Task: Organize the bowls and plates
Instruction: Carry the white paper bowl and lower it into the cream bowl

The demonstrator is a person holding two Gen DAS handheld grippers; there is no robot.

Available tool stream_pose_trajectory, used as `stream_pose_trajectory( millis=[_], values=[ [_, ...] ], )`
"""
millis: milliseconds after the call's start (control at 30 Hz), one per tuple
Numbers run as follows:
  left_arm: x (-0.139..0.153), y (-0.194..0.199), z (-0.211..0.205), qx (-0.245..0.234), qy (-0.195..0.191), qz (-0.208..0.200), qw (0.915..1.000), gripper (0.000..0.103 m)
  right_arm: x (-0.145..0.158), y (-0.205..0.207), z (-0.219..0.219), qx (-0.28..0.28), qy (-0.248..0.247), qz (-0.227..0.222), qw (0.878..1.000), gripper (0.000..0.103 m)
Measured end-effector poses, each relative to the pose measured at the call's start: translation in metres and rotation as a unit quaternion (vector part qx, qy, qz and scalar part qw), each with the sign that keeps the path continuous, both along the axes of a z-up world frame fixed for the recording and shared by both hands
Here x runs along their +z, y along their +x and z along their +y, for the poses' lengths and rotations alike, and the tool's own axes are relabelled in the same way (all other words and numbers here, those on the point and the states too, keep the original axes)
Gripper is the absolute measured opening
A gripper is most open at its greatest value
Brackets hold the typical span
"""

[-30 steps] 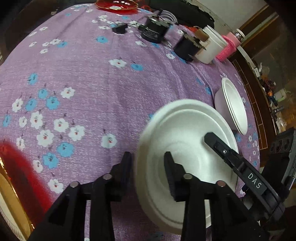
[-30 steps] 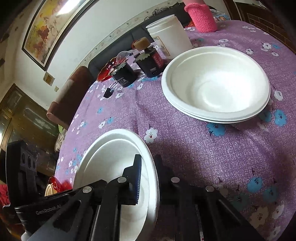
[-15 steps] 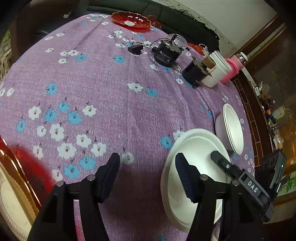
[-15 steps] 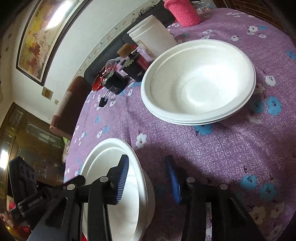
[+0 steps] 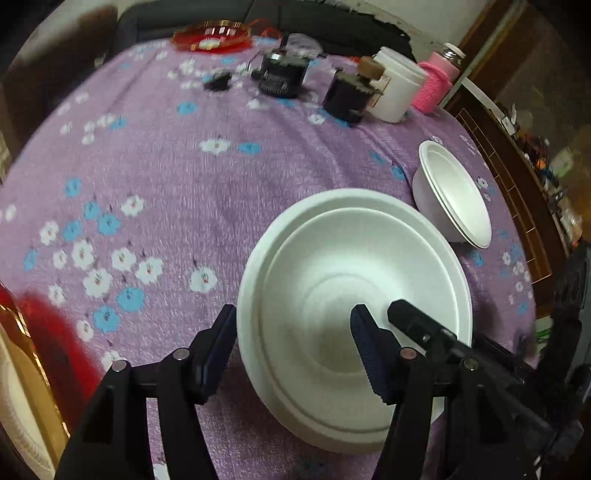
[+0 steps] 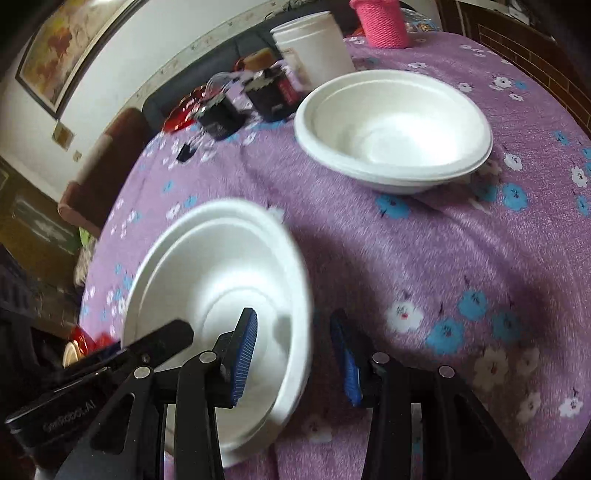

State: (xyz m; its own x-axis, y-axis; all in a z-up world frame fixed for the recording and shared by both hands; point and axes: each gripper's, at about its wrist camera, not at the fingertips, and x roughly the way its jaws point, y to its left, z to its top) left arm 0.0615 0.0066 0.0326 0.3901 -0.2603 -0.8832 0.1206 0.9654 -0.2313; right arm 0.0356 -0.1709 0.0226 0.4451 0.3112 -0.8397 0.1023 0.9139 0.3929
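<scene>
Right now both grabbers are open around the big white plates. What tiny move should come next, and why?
Probably lift both away. The left gripper and right gripper have just opened their jaws, each straddling a rim of the plates without pressing. The plates sit nested on the purple tablecloth, and the bowls sit nested beside them, so no white dish looks left unstacked.

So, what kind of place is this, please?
Probably a home living or dining room: a table under a purple flowered tablecloth, a framed painting on the wall, and a dark sofa behind the table.
</scene>
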Motion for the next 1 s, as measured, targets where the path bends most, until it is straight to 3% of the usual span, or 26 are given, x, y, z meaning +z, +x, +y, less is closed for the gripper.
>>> stream_pose_trajectory(
  millis=[33,67,200,500,567,600,633,800,1000],
  values=[
    [0.002,-0.002,-0.002,0.0,0.006,-0.013,0.9999,0.042,0.0,-0.001,0.003,0.002,-0.014,-0.001,1.0,0.019],
    [0.002,-0.003,-0.002,0.002,0.011,-0.017,0.9998,0.034,0.0,-0.001,0.004,0.005,-0.018,0.001,1.0,0.012],
    [0.006,-0.009,0.009,0.02,-0.005,-0.028,0.9994,0.03,-0.004,0.0,-0.003,0.003,0.007,-0.001,1.0,0.012],
    [0.05,-0.051,0.03,0.058,-0.008,-0.095,0.9938,0.031,0.021,-0.011,0.016,0.04,0.036,-0.09,0.995,0.012],
    [0.06,-0.069,0.038,0.07,-0.007,-0.118,0.9905,0.031,0.028,-0.016,0.024,0.055,0.043,-0.113,0.991,0.012],
    [0.063,-0.076,0.043,0.075,-0.006,-0.125,0.9893,0.031,0.038,-0.026,0.034,0.073,0.049,-0.145,0.985,0.012],
    [0.066,-0.087,0.049,0.082,-0.006,-0.133,0.9877,0.031,0.038,-0.026,0.034,0.073,0.049,-0.145,0.985,0.012],
    [0.072,-0.118,0.083,0.115,-0.011,-0.139,0.9835,0.031,0.069,-0.059,0.08,0.122,0.017,-0.231,0.965,0.012],
    [0.086,-0.151,0.132,0.157,-0.011,-0.159,0.9746,0.031,0.083,-0.078,0.126,0.166,0.001,-0.238,0.957,0.013]
  ],
)
